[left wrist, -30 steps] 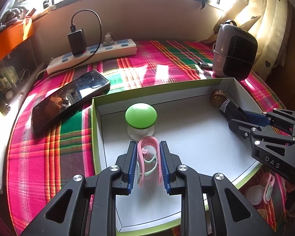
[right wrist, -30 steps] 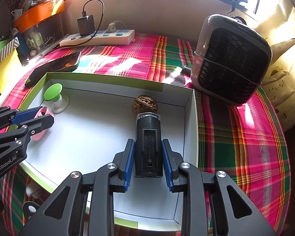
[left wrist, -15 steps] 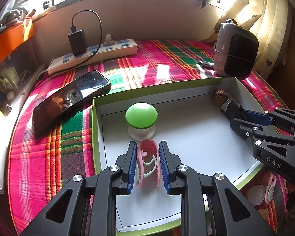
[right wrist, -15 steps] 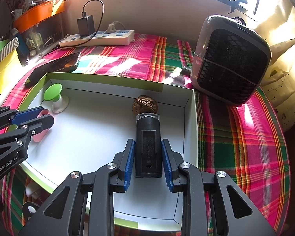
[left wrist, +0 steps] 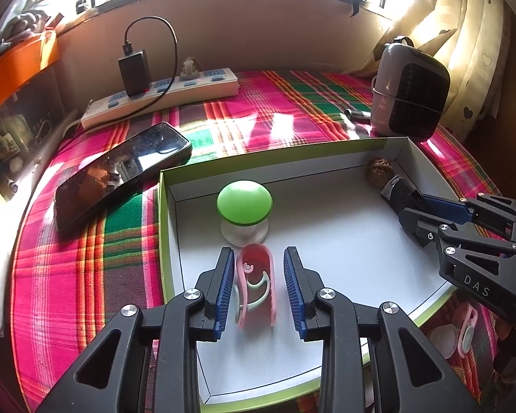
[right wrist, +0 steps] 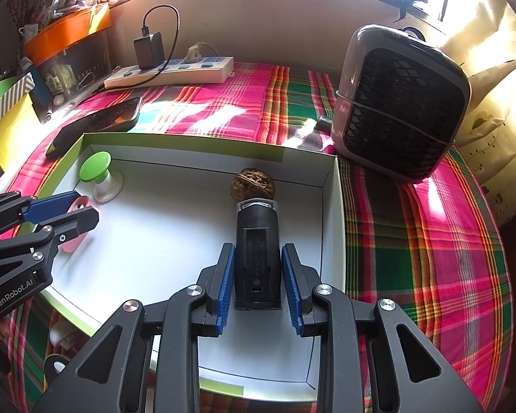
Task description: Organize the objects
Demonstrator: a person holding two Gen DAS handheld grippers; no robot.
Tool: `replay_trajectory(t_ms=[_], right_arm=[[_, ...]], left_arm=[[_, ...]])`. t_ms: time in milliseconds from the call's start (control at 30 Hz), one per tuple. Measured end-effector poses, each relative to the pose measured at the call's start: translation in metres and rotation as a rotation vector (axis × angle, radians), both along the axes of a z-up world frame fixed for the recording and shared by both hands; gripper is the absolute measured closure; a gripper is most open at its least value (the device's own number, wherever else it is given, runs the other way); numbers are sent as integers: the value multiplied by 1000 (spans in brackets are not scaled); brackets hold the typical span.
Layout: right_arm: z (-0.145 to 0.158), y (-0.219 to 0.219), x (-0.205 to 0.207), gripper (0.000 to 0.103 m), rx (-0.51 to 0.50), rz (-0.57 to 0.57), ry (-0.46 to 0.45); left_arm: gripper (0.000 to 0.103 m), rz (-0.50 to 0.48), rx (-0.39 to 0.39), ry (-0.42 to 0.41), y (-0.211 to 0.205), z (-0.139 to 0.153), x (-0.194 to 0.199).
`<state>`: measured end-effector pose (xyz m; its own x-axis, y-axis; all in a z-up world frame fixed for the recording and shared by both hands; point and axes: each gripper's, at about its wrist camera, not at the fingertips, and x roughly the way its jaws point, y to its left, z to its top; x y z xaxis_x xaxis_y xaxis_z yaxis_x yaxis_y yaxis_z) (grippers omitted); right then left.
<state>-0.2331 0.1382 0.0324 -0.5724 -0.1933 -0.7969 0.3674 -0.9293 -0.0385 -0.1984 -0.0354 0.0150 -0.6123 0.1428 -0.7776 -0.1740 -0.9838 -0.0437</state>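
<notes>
Pink clip [left wrist: 256, 284] sits freed between the left gripper [left wrist: 259, 287]'s just-opened jaws; lift straight out, while the right gripper [right wrist: 258, 284] clamps the black device [right wrist: 257, 254].

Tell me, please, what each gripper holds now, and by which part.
The right gripper holds the black device by its sides. The left gripper holds nothing: its jaws have just been opening around the pink clip.

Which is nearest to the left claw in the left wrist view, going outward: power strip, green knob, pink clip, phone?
1. Pink clip, between the fingers, in the box.
2. Green knob, just beyond, in the box.
3. Phone, outside the box, far left.
4. Power strip, by the back wall.
</notes>
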Motion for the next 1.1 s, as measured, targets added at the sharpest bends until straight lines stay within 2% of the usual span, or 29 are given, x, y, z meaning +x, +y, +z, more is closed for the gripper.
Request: replay_trajectory(t_ms=[133,233,433,1100], right_arm=[[2,3,2,73,-15,-4,8],[5,6,5,67,-30,-5,13],[8,10,10,64,-45,-13,22],[25,24,38,63,-92,-31,64]], left_arm=[[70,5,13,3,-1,3,2],[67,1,24,12,-1,7,4],[66,9,32,24,-3,12,10],[65,19,60,64,-6,26,44]])
